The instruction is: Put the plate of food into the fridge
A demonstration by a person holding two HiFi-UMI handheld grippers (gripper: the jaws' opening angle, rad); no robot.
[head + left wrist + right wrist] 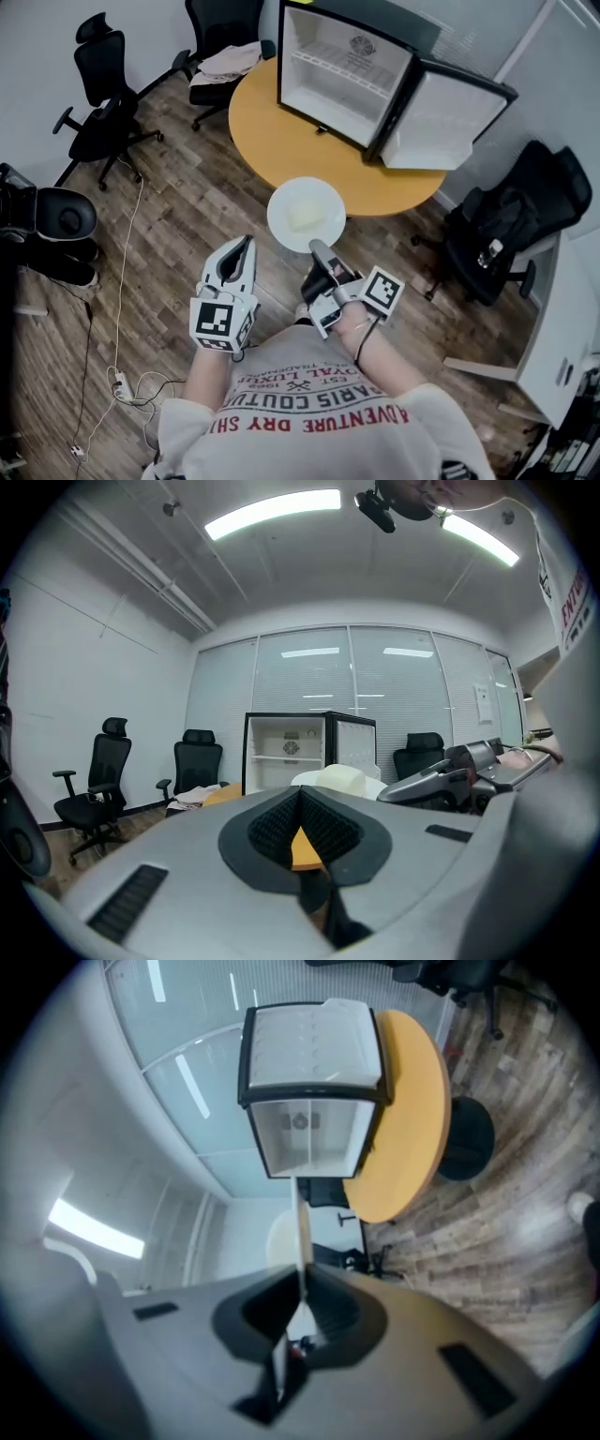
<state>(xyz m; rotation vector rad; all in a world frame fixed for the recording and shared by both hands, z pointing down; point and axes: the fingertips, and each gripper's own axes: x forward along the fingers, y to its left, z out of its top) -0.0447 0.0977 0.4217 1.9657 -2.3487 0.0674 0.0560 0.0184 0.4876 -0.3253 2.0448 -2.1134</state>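
Observation:
A white plate (307, 214) with a pale mound of food (305, 216) hangs over the wooden floor, just short of the round orange table (272, 131). My right gripper (319, 249) is shut on the plate's near rim. In the right gripper view the plate (302, 1227) shows edge-on between the pads. My left gripper (246, 244) hovers to the left of the plate, shut and holding nothing. The small fridge (342, 75) stands on the table, its door (441, 117) swung open to the right and its white inside bare. The left gripper view shows the plate (342, 780) in front of the fridge (291, 752).
Black office chairs stand at the far left (103, 94), behind the table (225, 56) with clothes on it, and at the right (511, 234). Cables and a power strip (122, 384) lie on the floor at the left. A white cabinet (562, 347) is at the right edge.

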